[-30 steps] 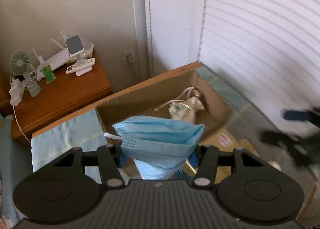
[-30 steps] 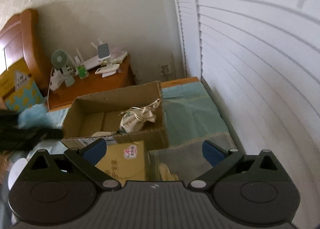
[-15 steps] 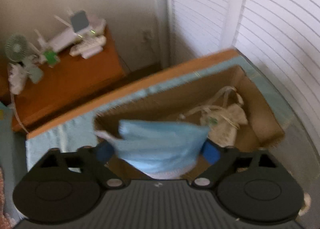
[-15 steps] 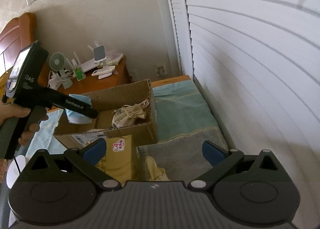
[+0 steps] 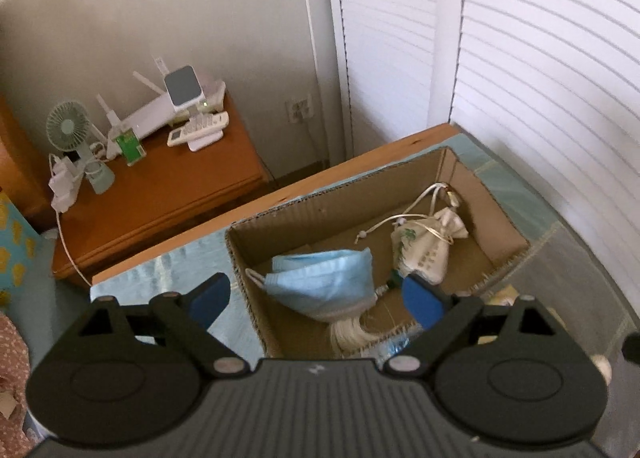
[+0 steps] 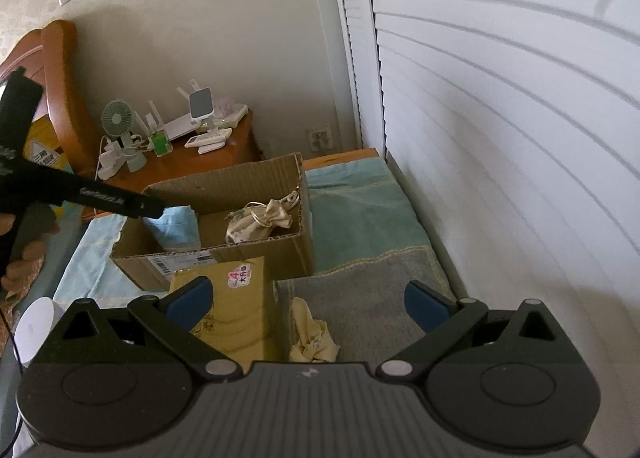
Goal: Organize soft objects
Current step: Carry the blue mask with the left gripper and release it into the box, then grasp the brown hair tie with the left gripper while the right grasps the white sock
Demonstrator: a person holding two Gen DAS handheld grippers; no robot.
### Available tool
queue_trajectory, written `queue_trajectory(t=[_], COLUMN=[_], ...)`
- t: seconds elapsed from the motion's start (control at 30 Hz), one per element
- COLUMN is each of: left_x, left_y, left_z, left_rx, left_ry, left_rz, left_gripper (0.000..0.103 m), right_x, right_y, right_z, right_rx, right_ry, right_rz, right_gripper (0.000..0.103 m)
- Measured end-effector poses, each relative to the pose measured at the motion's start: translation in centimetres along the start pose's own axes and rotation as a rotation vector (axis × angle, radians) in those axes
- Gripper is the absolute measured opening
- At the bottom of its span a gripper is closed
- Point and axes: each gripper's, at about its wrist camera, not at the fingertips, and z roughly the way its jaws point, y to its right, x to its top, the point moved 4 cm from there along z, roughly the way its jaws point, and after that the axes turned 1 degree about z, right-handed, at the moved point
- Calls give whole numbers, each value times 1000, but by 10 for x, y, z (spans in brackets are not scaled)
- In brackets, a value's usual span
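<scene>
A blue face mask [image 5: 324,282] lies inside the open cardboard box [image 5: 496,217], free of my fingers. A cream drawstring pouch [image 5: 424,250] lies beside it in the box. My left gripper [image 5: 316,298] is open and hangs over the box's near-left part. In the right wrist view the box [image 6: 260,254], the mask [image 6: 176,225] and the pouch [image 6: 256,219] show too, with the left gripper [image 6: 154,209] above the box. My right gripper [image 6: 308,298] is open and empty above a yellow cloth [image 6: 312,338] on a grey towel [image 6: 372,298].
A yellow package [image 6: 232,306] lies in front of the box. A wooden nightstand [image 5: 160,193] with a fan, router and remotes stands behind the bed. White shutters [image 6: 500,97] line the right side. A white round object [image 6: 36,326] sits at the left.
My left gripper carried the mask over the box, opened, and the mask dropped into the box. The right gripper stayed open and shifted only slightly.
</scene>
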Motion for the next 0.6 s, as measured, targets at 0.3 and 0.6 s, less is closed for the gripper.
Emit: queue_trajectory(t=[0.3,0.6], left_x=[-47,-112], left_y=[13,39], left_z=[-49,-88], left_rx=[-54,-119], left_ry=[70,110], left_rz=[-42,-39], left_gripper=[98,99], right_x=[-11,-30], right_y=[-3,1], right_z=[-16,-22], right_rx=[9,3], right_ry=[22,-14], right_rz=[-45,-54], right_gripper=[103,103])
